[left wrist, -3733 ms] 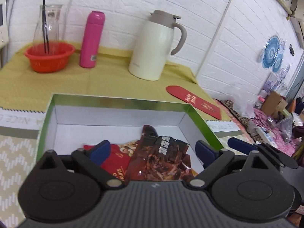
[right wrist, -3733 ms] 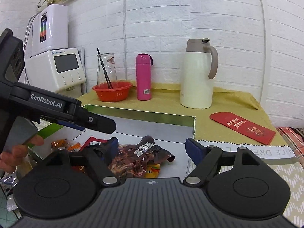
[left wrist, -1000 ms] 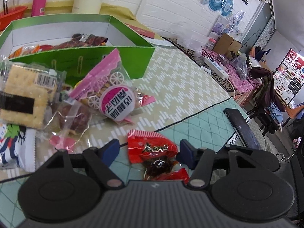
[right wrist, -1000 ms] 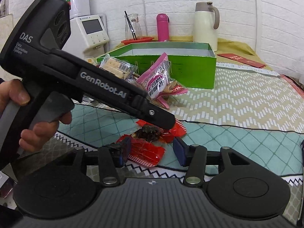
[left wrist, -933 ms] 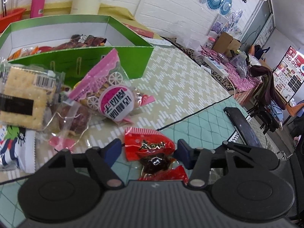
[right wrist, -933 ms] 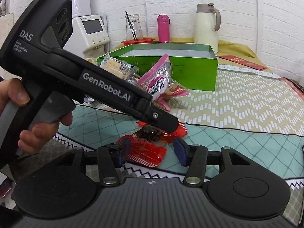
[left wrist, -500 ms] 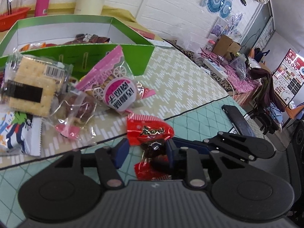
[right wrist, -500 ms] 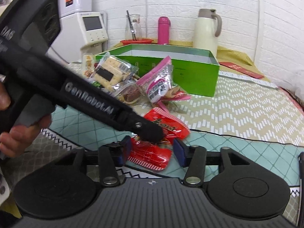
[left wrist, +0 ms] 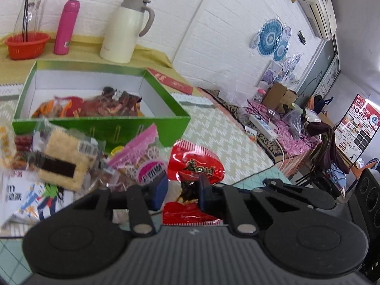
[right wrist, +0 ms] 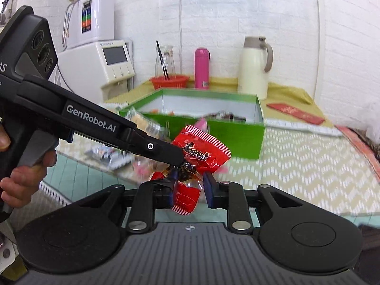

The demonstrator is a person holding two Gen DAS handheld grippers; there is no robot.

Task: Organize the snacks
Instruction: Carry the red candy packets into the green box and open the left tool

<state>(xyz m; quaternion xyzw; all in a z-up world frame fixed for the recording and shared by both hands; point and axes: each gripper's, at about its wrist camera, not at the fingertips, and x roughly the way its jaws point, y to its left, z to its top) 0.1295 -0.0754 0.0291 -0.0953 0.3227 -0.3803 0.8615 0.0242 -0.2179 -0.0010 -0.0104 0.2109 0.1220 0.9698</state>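
Observation:
A red snack packet point(left wrist: 196, 166) with a dark middle hangs between both grippers, lifted off the table. My left gripper point(left wrist: 181, 193) is shut on its dark middle; it shows from the side in the right wrist view point(right wrist: 177, 160). My right gripper point(right wrist: 190, 194) is shut on the packet's lower red end point(right wrist: 186, 196). The green box point(left wrist: 166, 105) with several snacks inside stands beyond; it also shows in the right wrist view point(right wrist: 237, 130). A pile of loose snacks lies in front of it: a cracker pack point(left wrist: 64, 163) and a pink packet point(left wrist: 142, 163).
A white thermos jug point(left wrist: 125, 28), a pink bottle point(left wrist: 65, 27) and an orange bowl point(left wrist: 26, 45) with a glass carafe stand behind the box. A red envelope point(right wrist: 294, 114) lies at the right. A white appliance point(right wrist: 104, 66) stands at the back left.
Both grippers have closed on the red packet and raised it off the table toward the green box.

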